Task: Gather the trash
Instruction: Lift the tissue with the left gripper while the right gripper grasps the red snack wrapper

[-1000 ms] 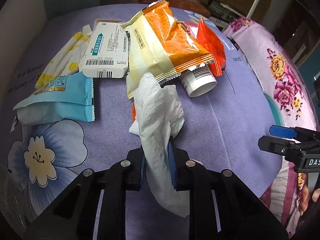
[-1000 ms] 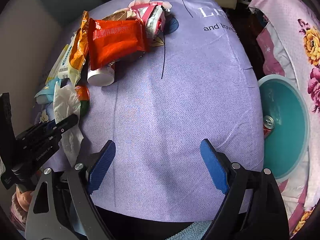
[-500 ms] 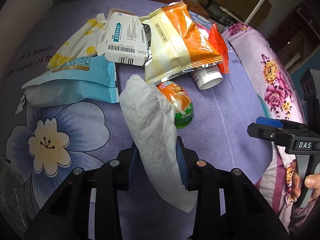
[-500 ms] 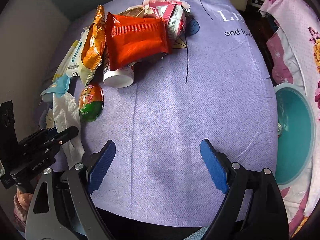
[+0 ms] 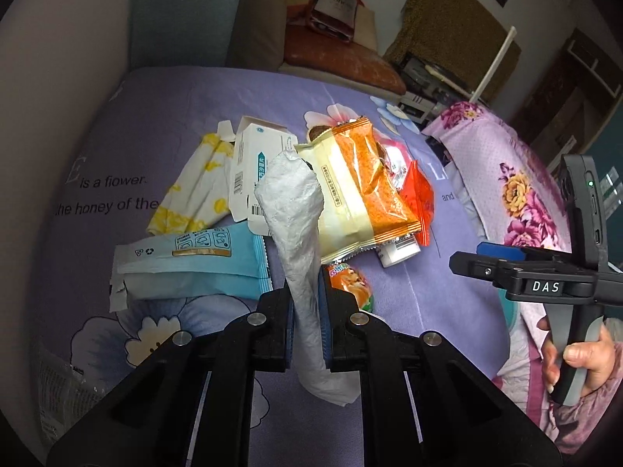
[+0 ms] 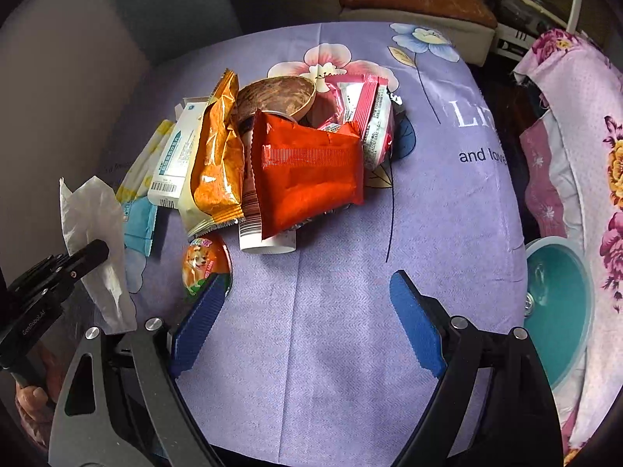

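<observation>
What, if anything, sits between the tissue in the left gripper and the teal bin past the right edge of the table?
Nothing visible. The left gripper is shut on the white tissue, lifted clear of the trash pile. Toward the teal bin lies bare purple tablecloth; only the open right gripper hovers over that stretch.

A lilac floral cloth printed with words is covering the table. A pink flowered quilt is lying along its right edge. Behind, a brown cushion is resting on a bench, and a leopard-print throw is draping furniture against the pale wall.
</observation>
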Tool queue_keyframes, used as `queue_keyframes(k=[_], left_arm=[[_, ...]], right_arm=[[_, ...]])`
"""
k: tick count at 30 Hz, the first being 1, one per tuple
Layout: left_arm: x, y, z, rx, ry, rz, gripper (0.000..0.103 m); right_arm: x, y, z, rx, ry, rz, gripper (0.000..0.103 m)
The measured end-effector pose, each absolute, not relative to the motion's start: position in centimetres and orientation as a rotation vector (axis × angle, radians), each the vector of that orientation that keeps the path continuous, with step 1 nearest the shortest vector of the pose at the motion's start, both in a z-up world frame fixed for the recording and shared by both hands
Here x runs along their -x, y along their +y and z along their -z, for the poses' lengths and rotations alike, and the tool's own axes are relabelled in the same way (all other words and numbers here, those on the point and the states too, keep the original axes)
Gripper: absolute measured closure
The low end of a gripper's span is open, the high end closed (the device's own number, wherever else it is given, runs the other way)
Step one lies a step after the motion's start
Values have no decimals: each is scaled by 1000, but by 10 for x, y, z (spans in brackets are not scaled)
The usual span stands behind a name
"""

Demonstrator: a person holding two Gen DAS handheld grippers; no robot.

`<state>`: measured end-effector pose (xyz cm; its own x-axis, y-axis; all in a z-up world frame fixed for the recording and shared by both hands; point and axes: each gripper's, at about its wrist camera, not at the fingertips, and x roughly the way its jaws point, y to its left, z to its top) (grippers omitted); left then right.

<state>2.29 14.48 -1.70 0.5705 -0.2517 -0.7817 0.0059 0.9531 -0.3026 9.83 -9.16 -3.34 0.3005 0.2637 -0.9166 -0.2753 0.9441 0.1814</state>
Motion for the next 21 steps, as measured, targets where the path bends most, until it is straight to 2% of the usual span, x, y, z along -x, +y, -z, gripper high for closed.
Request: queue_keyframes(k=[9, 17, 19, 20, 21], left_arm=[[-52, 149, 26, 312, 986, 176, 92], [-70, 147, 42, 324, 1035, 203, 92], [-72, 146, 46, 325, 1046, 203, 92], [-72, 145, 47, 325, 1050, 205, 92], [-73, 144, 48, 324, 1053, 207, 92]], right_arm=[[-147, -82, 32, -40, 1188, -354, 20], [-173, -83, 63, -134, 1265, -387, 19], [-170, -83, 66, -143, 1256, -406, 40], [-169, -84, 66, -151, 1253, -422, 44], [-167, -85, 65, -153, 1247, -424, 54]])
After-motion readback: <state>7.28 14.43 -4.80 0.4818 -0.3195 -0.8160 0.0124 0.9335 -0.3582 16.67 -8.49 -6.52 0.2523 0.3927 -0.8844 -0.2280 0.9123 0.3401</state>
